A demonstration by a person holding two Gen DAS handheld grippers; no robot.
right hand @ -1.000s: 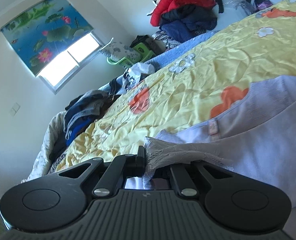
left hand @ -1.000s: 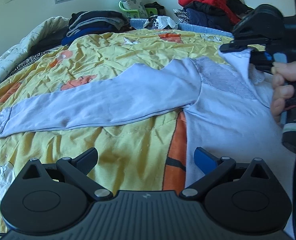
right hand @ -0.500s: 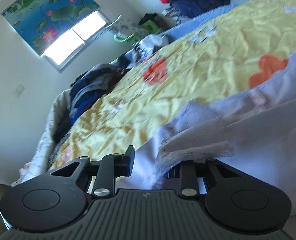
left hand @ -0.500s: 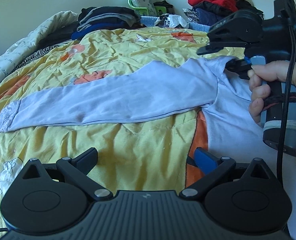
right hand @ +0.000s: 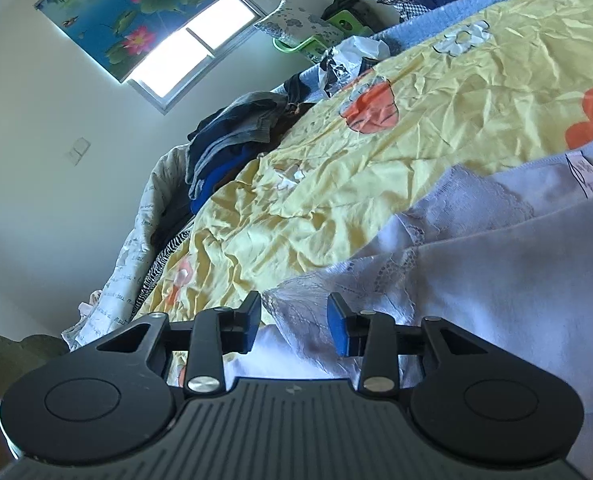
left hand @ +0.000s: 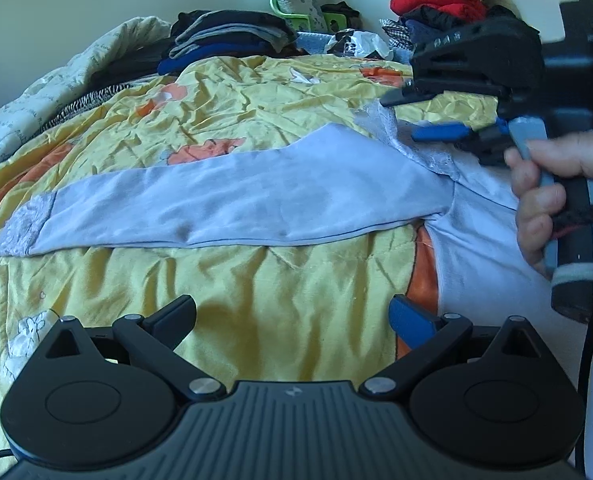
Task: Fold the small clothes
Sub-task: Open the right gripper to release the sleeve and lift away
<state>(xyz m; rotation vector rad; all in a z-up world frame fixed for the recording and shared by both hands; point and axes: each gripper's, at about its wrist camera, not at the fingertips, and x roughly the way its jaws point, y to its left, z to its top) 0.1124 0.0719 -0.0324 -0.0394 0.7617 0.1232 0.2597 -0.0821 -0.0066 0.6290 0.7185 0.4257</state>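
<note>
A pale lilac long-sleeved top [left hand: 256,196] lies on the yellow bedspread [left hand: 236,280], one sleeve stretched left with a lace cuff [left hand: 24,224]. My left gripper [left hand: 292,316] is open and empty, low over the bedspread in front of the sleeve. My right gripper [left hand: 404,116] is open at the top's lace shoulder [left hand: 380,120], held by a hand at the right. In the right wrist view the open gripper [right hand: 294,322] has the lace edge [right hand: 296,300] lying loose between its jaws; the lilac body [right hand: 516,272] fills the right.
Stacked dark clothes [left hand: 224,36] lie at the bed's far side. A red and dark clothes heap [left hand: 448,4] sits at the far right. A white quilt [left hand: 28,104] runs along the left edge. A green chair with a cushion [left hand: 296,4] stands under the window.
My right gripper was shut on the lace shoulder one second ago and has opened, letting the fabric go. The shoulder has dropped flatter. The left gripper stays open.
</note>
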